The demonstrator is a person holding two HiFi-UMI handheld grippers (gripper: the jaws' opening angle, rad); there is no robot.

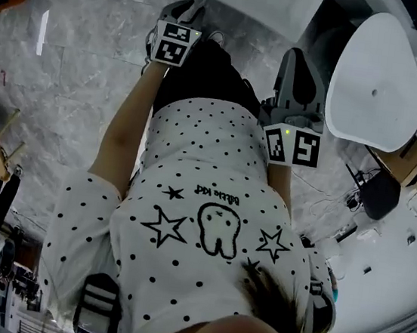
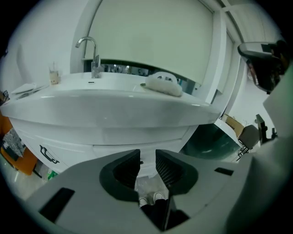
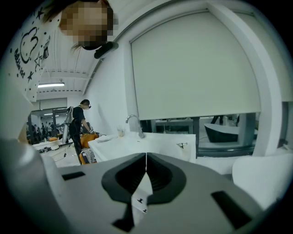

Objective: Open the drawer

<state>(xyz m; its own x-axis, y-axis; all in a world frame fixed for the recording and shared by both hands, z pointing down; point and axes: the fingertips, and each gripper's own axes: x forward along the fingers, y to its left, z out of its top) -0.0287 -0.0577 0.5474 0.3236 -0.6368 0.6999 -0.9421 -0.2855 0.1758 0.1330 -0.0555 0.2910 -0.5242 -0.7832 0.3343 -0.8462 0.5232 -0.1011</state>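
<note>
**Lining up on the drawer front**

Your left gripper (image 2: 147, 159) pointed down at the vanity with its jaws spread and nothing between them; only floor and your shoes showed through the gap. Your right gripper (image 3: 146, 161) was held higher, its jaws pressed together on nothing, aimed over the countertop toward the faucet (image 3: 133, 123).

The drawer (image 2: 114, 136) was the white front just under the curved basin (image 2: 105, 109), and it looked fully closed, with a thin seam below it. It lay ahead of the left jaws and not yet between them. No clear pull showed on the middle of the front. A dark bracket-shaped fitting (image 2: 48, 154) sat low at the cabinet's left, but whether it was a handle could not be told.

The step looked like the approach, so the job was barely begun. To do it well, you needed to find the edge or pull first, bring the spread jaws square onto it, close firmly, then draw straight back along the drawer's run. A skewed pull would likely have slipped off the smooth front.
</note>
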